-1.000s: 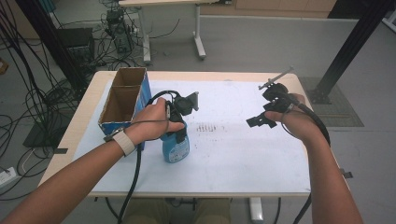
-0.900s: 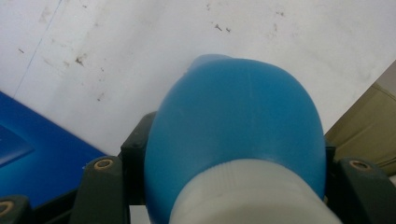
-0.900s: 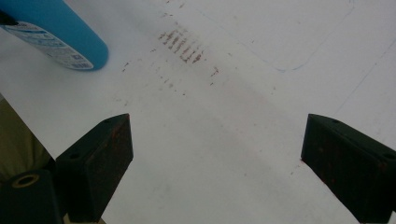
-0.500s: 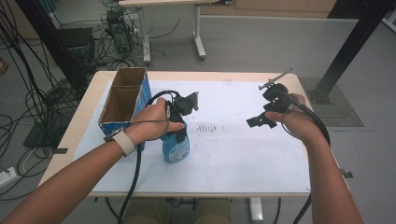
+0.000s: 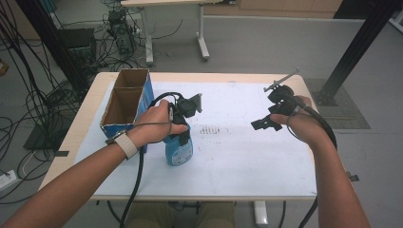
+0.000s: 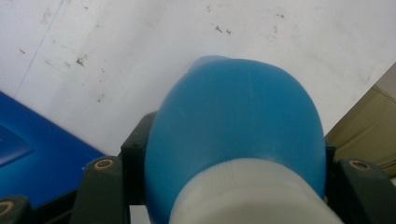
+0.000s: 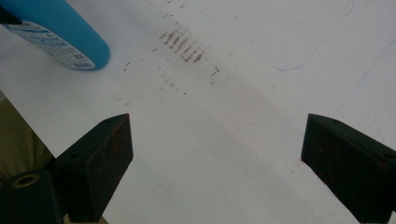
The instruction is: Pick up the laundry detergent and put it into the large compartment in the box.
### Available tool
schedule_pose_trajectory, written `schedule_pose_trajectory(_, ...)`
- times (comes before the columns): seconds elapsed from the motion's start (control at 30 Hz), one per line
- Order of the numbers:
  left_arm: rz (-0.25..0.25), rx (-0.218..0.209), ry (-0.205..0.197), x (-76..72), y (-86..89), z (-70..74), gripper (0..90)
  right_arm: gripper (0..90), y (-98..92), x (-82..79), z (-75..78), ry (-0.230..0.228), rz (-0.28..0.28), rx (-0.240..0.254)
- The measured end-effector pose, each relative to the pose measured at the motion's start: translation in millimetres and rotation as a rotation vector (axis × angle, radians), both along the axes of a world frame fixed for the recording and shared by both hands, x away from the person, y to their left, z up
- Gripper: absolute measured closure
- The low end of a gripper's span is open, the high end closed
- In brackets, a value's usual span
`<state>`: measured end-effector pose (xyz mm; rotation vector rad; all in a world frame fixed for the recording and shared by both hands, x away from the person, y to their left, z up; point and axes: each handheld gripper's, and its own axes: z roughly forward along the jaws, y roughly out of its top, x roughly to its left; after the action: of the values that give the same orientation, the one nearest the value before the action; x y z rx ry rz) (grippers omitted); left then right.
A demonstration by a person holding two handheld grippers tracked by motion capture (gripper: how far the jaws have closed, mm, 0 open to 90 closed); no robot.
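The table [image 5: 247, 171] holds a box [image 5: 124, 102] at 9 o'clock. Just beside it stands the blue bottle [image 5: 178, 148]. The left gripper [image 5: 183, 124] is squeezed tight on its top. The right gripper [image 5: 266, 124], at 3 o'clock, gapes wide with nothing inside. I think the bottle could tip if the squeeze slips.

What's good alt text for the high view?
A person's left gripper is clamped on a blue bottle standing on a white table, beside an open cardboard box. The right gripper, jaws open, hangs over the table's right side.
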<state>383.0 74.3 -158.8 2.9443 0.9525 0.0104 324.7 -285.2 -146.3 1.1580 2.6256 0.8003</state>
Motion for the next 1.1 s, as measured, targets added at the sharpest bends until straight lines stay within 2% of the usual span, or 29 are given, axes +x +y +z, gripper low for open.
schedule_pose_trajectory(0.2, -0.003, -0.009, 0.003, 0.6, 1.9, 1.4, 38.8, 8.9, -1.4, -1.9, 1.0, -0.002, -0.003, 0.001)
schedule_pose_trajectory(0.23, 0.003, -0.034, 0.008, 1.3, 6.2, 5.6, 38.8, 8.9, -2.6, -2.7, 1.2, -0.004, -0.005, 0.003)
schedule_pose_trajectory(0.37, -0.001, -0.039, 0.008, -1.0, 5.7, 15.7, 38.8, 8.9, -4.0, -3.7, 1.9, -0.006, -0.01, 0.001)
schedule_pose_trajectory(0.4, 0.0, -0.041, 0.004, -2.5, 5.4, 25.7, 38.8, 8.9, -4.8, -4.5, 2.5, -0.008, -0.011, 0.003)
schedule_pose_trajectory(0.57, 0.03, -0.048, -0.029, -9.6, 7.2, 53.4, 38.8, 8.9, -5.8, -6.9, 3.4, -0.011, -0.011, 0.006)
schedule_pose_trajectory(0.7, 0.081, -0.056, -0.027, -8.6, 13.4, 77.7, 38.8, 8.9, -8.4, -9.1, 3.6, -0.016, -0.013, 0.009)
schedule_pose_trajectory(0.73, 0.081, -0.056, -0.027, -8.6, 13.4, 77.7, 38.8, 8.9, -8.4, -9.1, 3.6, -0.016, -0.013, 0.009)
schedule_pose_trajectory(0.8, 0.123, -0.07, -0.029, -8.0, 21.2, 100.8, 38.8, 8.9, -9.7, -10.6, 4.2, -0.017, -0.015, 0.008)
schedule_pose_trajectory(0.83, 0.123, -0.07, -0.029, -8.0, 21.2, 100.8, 38.8, 8.9, -9.7, -10.6, 4.2, -0.017, -0.015, 0.008)
schedule_pose_trajectory(0.9, 0.154, -0.069, -0.035, -8.8, 24.5, 120.8, 38.8, 8.9, -10.9, -11.5, 4.1, -0.017, -0.019, 0.009)
schedule_pose_trajectory(0.93, 0.154, -0.069, -0.035, -8.8, 24.5, 120.8, 38.8, 8.9, -10.9, -11.5, 4.1, -0.017, -0.019, 0.009)
schedule_pose_trajectory(0.97, 0.174, -0.057, -0.044, -10.9, 24.6, 136.9, 38.8, 8.9, -11.6, -11.8, 3.8, -0.02, -0.019, 0.011)
schedule_pose_trajectory(1.0, 0.174, -0.057, -0.044, -10.9, 24.6, 136.9, 38.8, 8.9, -11.6, -11.8, 3.8, -0.02, -0.019, 0.011)
schedule_pose_trajectory(1.07, 0.199, -0.06, -0.054, -12.3, 28.1, 155.5, 38.8, 8.9, -11.6, -12.4, 3.6, -0.023, -0.021, 0.016)
schedule_pose_trajectory(1.1, 0.199, -0.06, -0.054, -12.3, 28.1, 155.5, 38.8, 8.9, -11.6, -12.4, 3.6, -0.023, -0.021, 0.016)
